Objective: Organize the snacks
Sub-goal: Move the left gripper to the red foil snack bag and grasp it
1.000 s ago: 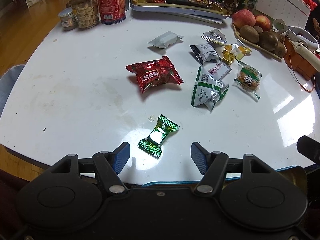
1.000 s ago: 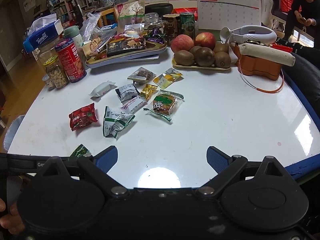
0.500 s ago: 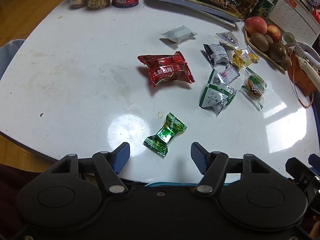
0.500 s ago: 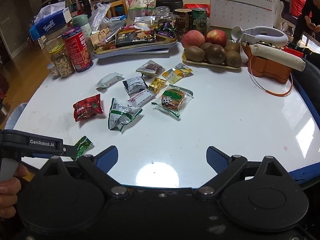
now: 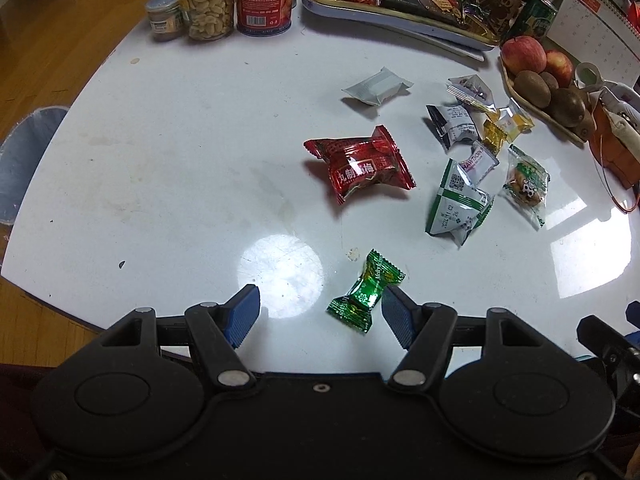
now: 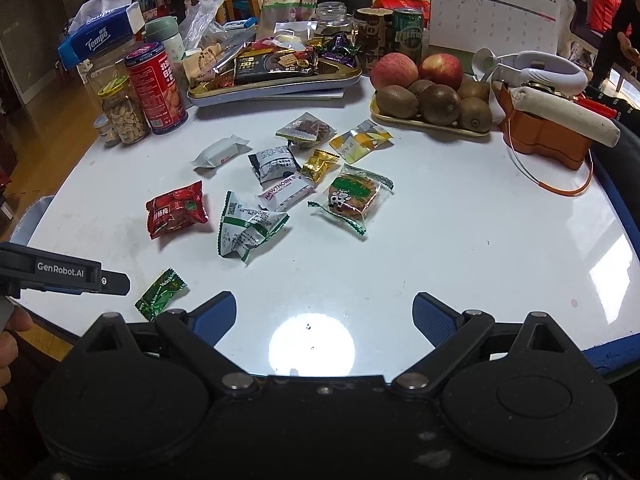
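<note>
A green foil candy (image 5: 366,292) lies on the white table (image 5: 160,168) near its front edge, just inside the right finger of my open left gripper (image 5: 320,314). Farther on rest a red plum packet (image 5: 362,168), a green-and-white pouch (image 5: 458,202) and several small wrapped snacks. The right wrist view shows the same candy (image 6: 161,294) at lower left, beside the left gripper's finger (image 6: 114,283). My right gripper (image 6: 324,316) stands open over bare table with nothing between its fingers. A metal tray (image 6: 276,88) piled with snacks sits at the back.
A red can (image 6: 157,88) and a jar of nuts (image 6: 123,114) stand at the back left. A dish of apples and kiwis (image 6: 432,100), an orange holder (image 6: 548,140) and a desk calendar (image 6: 494,16) fill the back right. A hand (image 6: 12,344) shows at the left edge.
My left gripper has shifted left and forward, so the green candy now sits by its right finger instead of midway. The right gripper has crept slightly forward.
</note>
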### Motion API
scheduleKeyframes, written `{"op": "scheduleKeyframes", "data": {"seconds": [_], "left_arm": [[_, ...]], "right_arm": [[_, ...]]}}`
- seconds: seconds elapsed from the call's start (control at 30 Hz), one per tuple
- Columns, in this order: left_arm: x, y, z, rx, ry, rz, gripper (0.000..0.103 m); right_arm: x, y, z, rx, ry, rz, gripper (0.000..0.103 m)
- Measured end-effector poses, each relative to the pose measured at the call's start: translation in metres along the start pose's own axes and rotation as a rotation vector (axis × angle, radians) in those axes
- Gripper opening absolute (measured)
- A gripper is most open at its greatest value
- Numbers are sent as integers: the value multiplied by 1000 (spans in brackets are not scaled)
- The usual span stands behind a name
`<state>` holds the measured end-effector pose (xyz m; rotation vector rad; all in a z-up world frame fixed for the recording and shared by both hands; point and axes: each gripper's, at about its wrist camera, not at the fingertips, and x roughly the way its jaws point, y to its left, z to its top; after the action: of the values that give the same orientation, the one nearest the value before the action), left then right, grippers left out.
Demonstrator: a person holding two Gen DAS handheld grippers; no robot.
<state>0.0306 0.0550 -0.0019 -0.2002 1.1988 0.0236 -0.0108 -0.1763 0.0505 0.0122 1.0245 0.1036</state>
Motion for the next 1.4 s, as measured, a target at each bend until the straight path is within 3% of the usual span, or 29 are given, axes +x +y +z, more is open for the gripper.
{"op": "scheduleKeyframes", "data": {"seconds": [0.2, 0.37, 0.53, 0.63, 1.1, 1.4], "left_arm": [[-1, 3, 24, 15, 0, -8, 69], [3, -3, 49, 109, -38, 25, 69], [8, -2, 69, 198, -73, -18, 69], [12, -4, 77, 244, -85, 3, 69], [42, -27, 95, 444, -12, 26, 69], [58, -38, 97, 534, 32, -6, 69]], "right_arm": [[17, 15, 12, -26, 14, -1, 100], [31, 18, 18, -36, 31, -22, 100], [38, 15, 17, -21, 48, -17, 100], [41, 11, 17, -4, 56, -14, 99], [57, 8, 29, 61, 90, -4, 99], [62, 11, 33, 100, 103, 4, 99]]}}
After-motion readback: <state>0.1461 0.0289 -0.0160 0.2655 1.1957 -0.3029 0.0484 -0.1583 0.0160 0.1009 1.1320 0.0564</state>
